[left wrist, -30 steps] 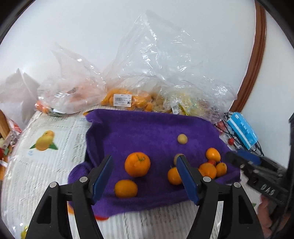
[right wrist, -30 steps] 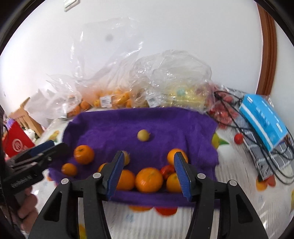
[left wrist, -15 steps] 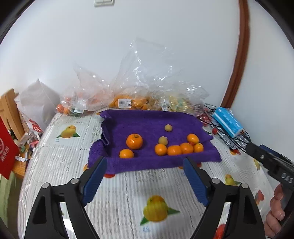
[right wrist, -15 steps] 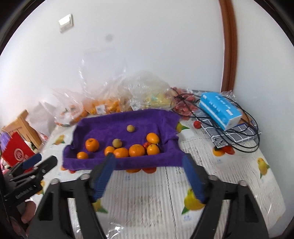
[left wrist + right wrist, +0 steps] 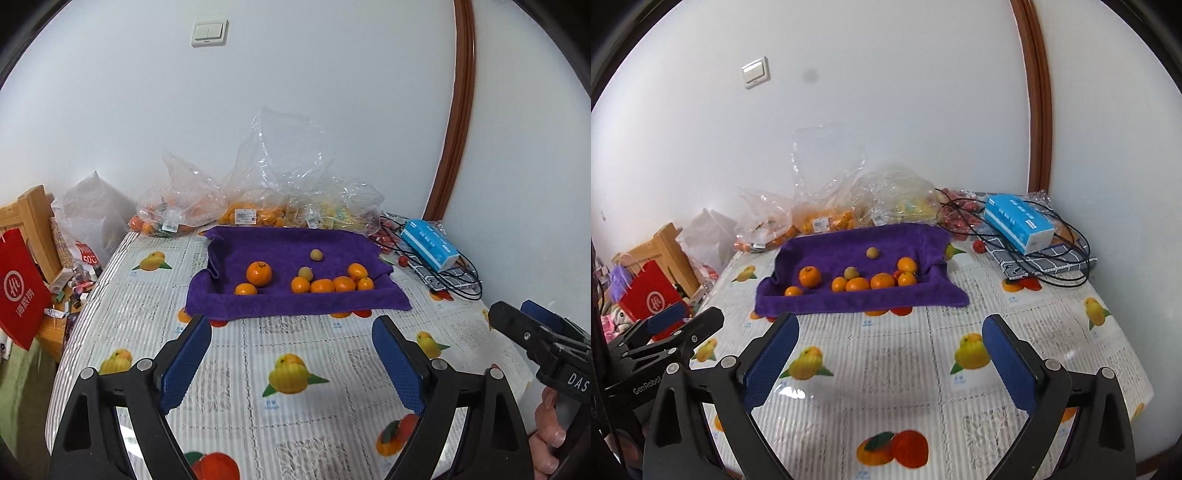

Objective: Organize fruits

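Both tongs — left tongs [image 5: 291,354] and right tongs [image 5: 890,350] — had just been opening and stood wide, nothing between them. The oranges [image 5: 323,285] sat loose on the purple towel [image 5: 295,306] near the surface's [image 5: 332,369] far edge. A careless nudge could roll them off — my guess.

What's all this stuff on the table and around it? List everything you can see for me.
purple towel: one, purple, middle of the table, edges turned up.
oranges: about seven, orange, on the towel, most in a row near its front.
small pale fruits: two, yellowish, on the towel behind the row.
plastic bags: several, clear, holding fruit, against the wall.
tissue box: one, blue, right, on a checked cloth with black cables.
tablecloth: one, white with fruit prints.
red paper bag: one, left of the table.
light switch: one, white, on the wall.
left hand-held gripper: open, empty.
right hand-held gripper: open, empty.
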`<state>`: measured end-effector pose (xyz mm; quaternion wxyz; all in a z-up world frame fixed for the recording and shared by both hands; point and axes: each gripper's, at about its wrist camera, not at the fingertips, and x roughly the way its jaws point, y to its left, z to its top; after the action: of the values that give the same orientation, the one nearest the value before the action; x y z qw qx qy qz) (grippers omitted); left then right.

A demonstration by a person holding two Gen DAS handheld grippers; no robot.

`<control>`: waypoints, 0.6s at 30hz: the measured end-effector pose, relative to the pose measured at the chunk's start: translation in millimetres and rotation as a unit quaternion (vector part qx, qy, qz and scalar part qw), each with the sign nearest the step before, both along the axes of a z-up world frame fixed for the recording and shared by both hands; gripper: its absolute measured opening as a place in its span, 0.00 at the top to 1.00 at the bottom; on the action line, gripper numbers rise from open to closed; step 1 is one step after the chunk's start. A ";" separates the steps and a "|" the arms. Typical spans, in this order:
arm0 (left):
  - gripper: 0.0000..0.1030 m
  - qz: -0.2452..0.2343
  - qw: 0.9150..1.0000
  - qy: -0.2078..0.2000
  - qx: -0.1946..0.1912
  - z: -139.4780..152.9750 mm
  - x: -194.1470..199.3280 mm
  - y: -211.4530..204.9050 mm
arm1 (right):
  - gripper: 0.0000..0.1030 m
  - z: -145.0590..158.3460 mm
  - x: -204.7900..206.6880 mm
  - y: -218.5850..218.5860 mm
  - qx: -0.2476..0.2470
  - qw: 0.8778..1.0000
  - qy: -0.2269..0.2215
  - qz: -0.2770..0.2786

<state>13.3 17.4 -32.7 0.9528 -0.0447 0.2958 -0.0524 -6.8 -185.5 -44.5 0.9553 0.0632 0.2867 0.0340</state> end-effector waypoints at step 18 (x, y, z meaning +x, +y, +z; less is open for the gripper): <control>0.14 0.018 1.000 0.001 0.006 0.8 -11.1 1.1 | 0.04 0.5 -24.9 -0.6 -0.018 1.000 -0.006 -0.007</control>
<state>2.2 18.5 -31.9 0.9534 -0.0442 0.2966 -0.0333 -31.6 -186.0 -44.1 0.9582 0.0480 0.2811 0.0227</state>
